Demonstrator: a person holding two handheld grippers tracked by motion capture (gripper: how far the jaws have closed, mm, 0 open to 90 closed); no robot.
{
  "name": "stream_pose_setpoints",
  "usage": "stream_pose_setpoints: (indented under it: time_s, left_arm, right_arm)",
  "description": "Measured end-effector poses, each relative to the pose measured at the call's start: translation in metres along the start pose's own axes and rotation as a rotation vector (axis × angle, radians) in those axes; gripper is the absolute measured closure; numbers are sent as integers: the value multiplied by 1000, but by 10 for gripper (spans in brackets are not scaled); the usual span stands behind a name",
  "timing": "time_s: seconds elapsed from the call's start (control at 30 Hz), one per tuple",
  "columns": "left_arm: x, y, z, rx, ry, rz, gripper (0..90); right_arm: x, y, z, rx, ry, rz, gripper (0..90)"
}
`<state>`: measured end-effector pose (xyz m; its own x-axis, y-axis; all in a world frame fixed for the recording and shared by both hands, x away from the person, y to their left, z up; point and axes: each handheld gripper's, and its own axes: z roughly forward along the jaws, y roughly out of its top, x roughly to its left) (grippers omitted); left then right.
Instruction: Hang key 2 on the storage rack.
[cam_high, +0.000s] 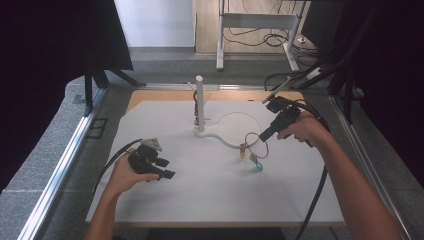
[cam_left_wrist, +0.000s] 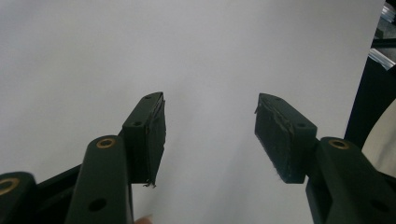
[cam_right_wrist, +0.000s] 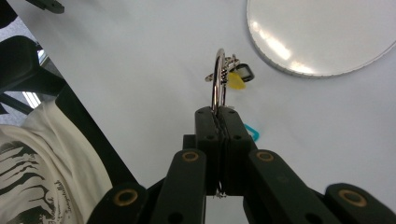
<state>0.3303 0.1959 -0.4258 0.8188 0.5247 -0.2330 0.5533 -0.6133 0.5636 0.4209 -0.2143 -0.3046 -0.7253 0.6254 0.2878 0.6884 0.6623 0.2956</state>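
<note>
A: Start nearest the person. What is the left gripper (cam_high: 167, 174) doing?

B: It sits low over the white table sheet (cam_high: 200, 200), held in the left hand (cam_high: 125, 172). In the left gripper view its jaws stand well apart with nothing between the pads (cam_left_wrist: 156, 135), just bare white sheet ahead of them. Released, then.

A: And the right gripper (cam_high: 263, 136)?

B: Farther out and to the other side, held in the right hand (cam_high: 302, 129). It is clenched on a metal key ring (cam_right_wrist: 218, 86). In the right gripper view the two jaws are pressed together with the ring's wire pinched between them, the loop standing edge-on straight out beyond the tips.

A: What hangs on the ring?

B: At its far end, beyond the jaws, a small yellow tag (cam_right_wrist: 236, 81) and a dark little piece beside it that I cannot make out. Just beside the jaws, close to the tips, a teal loop (cam_right_wrist: 252, 132) peeks out. In the high view the ring (cam_high: 254, 139) is at the gripper's tip, with the yellow tag (cam_high: 242, 154) and the teal loop (cam_high: 259, 165) lower, toward the person.

A: Is the bunch resting on the sheet?

B: I cannot tell whether its lowest pieces touch it.

A: Beyond that?

B: Past the right gripper's tip and toward the left gripper's side stands a white upright post (cam_high: 199, 102) on a curved white base (cam_high: 220, 139). In the right gripper view a round white disc (cam_right_wrist: 322, 35) lies ahead of the ring.
</note>
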Motion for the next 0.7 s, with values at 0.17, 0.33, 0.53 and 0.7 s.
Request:
stream_pose_setpoints:
  time_s: [0.17, 0.33, 0.53, 0.7]
  left_arm:
    - [0, 0, -1, -6, -1, 0, 438]
    - [0, 0, -2, -8, -2, 1, 439]
    - [0, -1, -3, -9, -3, 2, 439]
    - [0, -1, -3, -11, -6, 4, 439]
  right_arm:
    - [2, 8, -5, -2, -9, 1, 878]
    - [3, 16, -12, -12, -10, -1, 879]
    - [3, 26, -20, -22, -8, 0, 878]
    - [2, 32, -26, -37, -12, 0, 878]
